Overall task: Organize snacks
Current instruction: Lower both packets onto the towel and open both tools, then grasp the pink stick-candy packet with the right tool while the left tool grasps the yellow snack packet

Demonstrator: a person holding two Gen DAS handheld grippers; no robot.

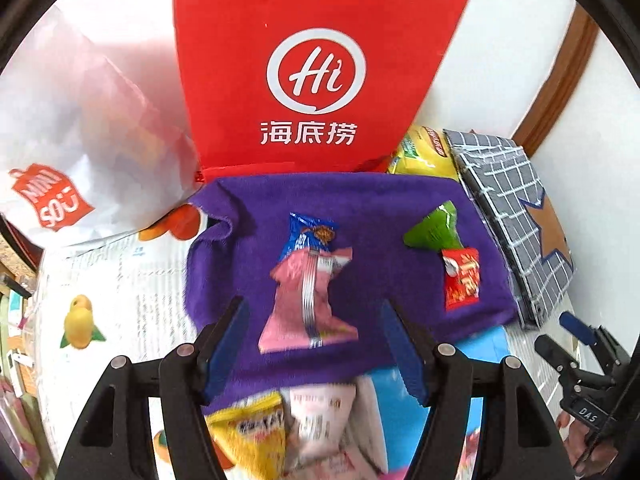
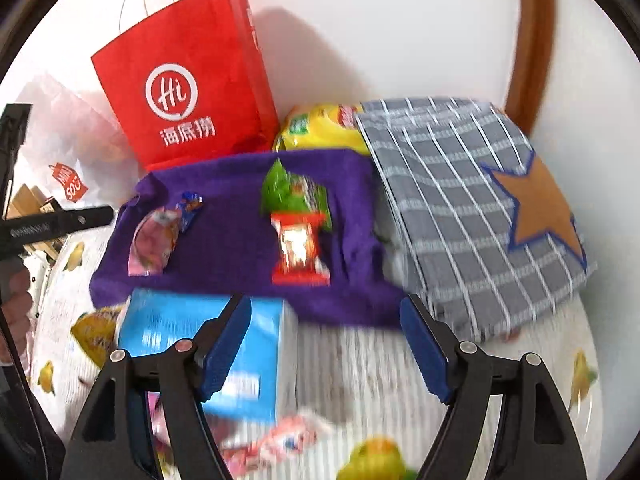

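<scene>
Both fisheye views look steeply down past their own tongs, close above the tabletop [image 1: 120, 280]. The left view faces the purple cloth [image 1: 360, 200] squarely; the right view sits further right. The 2 views share the cloth and red bag [image 2: 188, 80].

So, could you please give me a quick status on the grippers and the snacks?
Left gripper open, empty. Right gripper open, empty. Four snacks on purple cloth: pink pack, blue pack, green pack, red pack. Nothing in the way.
</scene>
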